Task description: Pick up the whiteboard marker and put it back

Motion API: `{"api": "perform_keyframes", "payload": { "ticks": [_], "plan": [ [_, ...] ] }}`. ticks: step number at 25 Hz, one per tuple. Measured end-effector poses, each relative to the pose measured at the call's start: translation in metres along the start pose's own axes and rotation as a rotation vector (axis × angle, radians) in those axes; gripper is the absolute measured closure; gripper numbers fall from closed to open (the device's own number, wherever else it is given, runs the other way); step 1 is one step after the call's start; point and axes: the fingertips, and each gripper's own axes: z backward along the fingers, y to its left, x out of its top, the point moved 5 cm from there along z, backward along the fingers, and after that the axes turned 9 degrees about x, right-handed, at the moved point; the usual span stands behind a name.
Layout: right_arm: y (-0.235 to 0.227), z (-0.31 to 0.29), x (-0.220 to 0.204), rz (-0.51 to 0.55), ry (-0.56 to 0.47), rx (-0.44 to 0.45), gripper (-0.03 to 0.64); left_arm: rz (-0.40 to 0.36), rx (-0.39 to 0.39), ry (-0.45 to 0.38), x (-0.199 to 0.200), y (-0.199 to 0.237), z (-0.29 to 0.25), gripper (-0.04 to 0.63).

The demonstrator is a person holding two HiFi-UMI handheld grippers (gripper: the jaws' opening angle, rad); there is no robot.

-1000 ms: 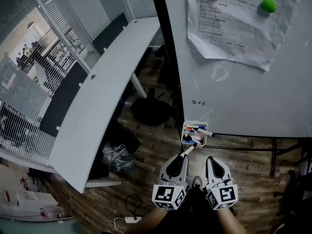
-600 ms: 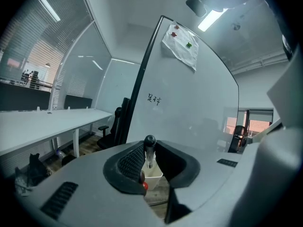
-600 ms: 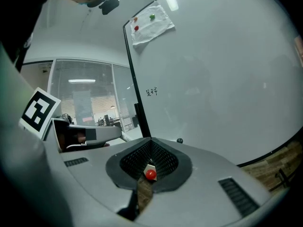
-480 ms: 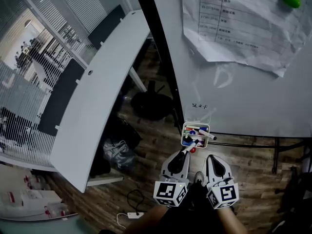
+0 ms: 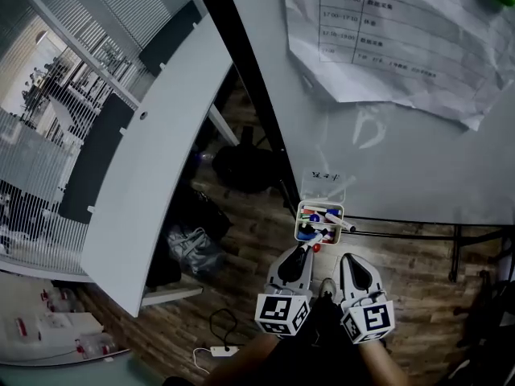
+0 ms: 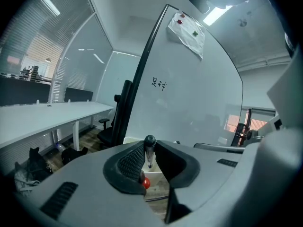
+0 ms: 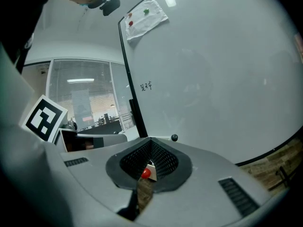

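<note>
Head view is showing a whiteboard (image 5: 418,151) filling the upper right, with a long white desk (image 5: 153,183) running along its left and a printed paper sheet (image 5: 402,47) hanging high on the board. Below, the two tongs are sitting side by side near the bottom edge. The left gripper (image 5: 304,252) is pinching the whiteboard marker (image 5: 314,240), its jaws standing partly apart and pressing on the clear barrel just under the black cap. The right gripper (image 5: 348,260) is keeping its meshed jaws together at the tips, with nothing between them. The marker's far end is reaching the near rim of the white marker tray (image 5: 321,205), which is holding several other pens by the board's lower edge. A small red round thing (image 6: 146,183) is showing just beside the tray.
</note>
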Motion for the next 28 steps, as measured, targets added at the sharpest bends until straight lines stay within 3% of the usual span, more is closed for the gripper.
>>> {"api": "perform_keyframes", "payload": {
  "ticks": [28],
  "plan": [
    [-0.016, -0.017, -0.012, -0.037, 0.049, 0.016, 0.604, 0.042, 0.004, 0.075, -0.032, 0.005, -0.027, 0.518]
  ]
}}
